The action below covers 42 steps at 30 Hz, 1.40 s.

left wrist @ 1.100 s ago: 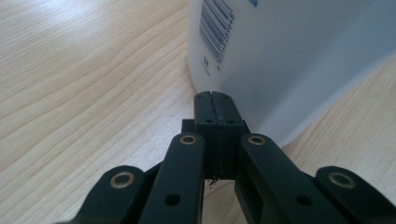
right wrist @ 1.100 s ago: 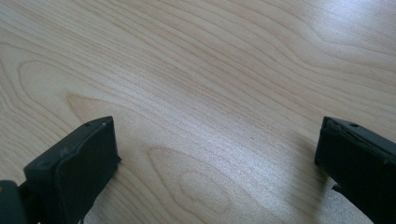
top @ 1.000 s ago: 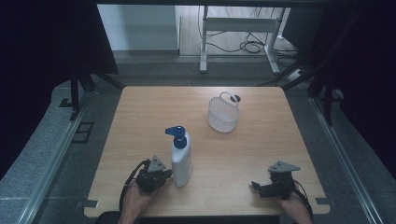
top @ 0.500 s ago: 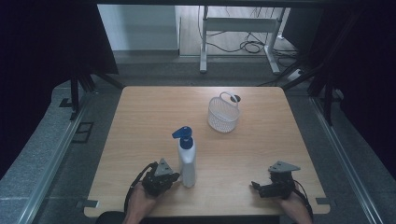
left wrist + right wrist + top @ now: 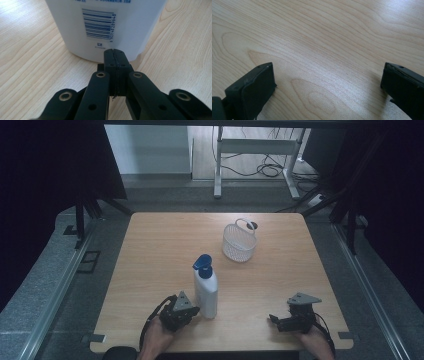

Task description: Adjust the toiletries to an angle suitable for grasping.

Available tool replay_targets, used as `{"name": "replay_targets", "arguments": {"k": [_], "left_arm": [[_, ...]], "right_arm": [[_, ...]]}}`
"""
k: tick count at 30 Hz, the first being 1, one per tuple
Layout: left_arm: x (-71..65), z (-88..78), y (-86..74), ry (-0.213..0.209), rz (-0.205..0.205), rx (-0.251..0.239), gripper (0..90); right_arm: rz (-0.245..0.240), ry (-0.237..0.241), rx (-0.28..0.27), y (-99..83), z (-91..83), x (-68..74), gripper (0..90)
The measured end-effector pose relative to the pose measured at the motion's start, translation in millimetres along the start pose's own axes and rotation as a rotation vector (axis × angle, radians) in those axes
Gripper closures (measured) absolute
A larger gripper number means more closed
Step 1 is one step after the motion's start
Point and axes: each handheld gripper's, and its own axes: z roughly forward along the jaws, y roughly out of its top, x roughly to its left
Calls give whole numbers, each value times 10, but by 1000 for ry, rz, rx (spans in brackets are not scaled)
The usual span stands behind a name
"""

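A white pump bottle [image 5: 205, 290] with a blue pump head stands upright near the front of the wooden table [image 5: 165, 240]. My left gripper [image 5: 195, 310] lies low on the table just left of it. In the left gripper view the bottle's barcode side [image 5: 110, 27] looms close, and the left gripper [image 5: 113, 51] is shut, jaws pressed together with nothing between them, tips at the bottle's base. My right gripper [image 5: 274, 320] rests at the front right, far from the bottle. In its own view the right gripper [image 5: 327, 82] stands wide open over bare wood.
A white wire basket [image 5: 239, 242] with a handle stands at the back of the table, right of centre. A small dark round spot [image 5: 252, 225] lies behind it. The floor beyond the table holds a metal frame and cables.
The left hand and its shut gripper have slid to the right, and the bottle has shifted right with them, still upright. The right gripper has kept still.
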Motion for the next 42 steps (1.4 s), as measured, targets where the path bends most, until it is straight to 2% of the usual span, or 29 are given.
{"name": "replay_targets", "arguments": {"k": [11, 16, 27, 34, 42], "left_arm": [[-51, 117, 93, -4, 23, -11, 892], [-95, 196, 127, 5, 44, -1, 892], [-91, 194, 115, 16, 40, 16, 890], [-98, 165, 98, 40, 50, 28, 805], [-66, 103, 50, 53, 32, 25, 701]], "right_arm": [[-1, 1, 0, 1, 2, 0, 0], [-1, 2, 0, 2, 2, 0, 0], [-1, 2, 0, 2, 2, 0, 0], [0, 4, -1, 2, 1, -1, 0], [3, 11, -7, -1, -5, -8, 1]]}}
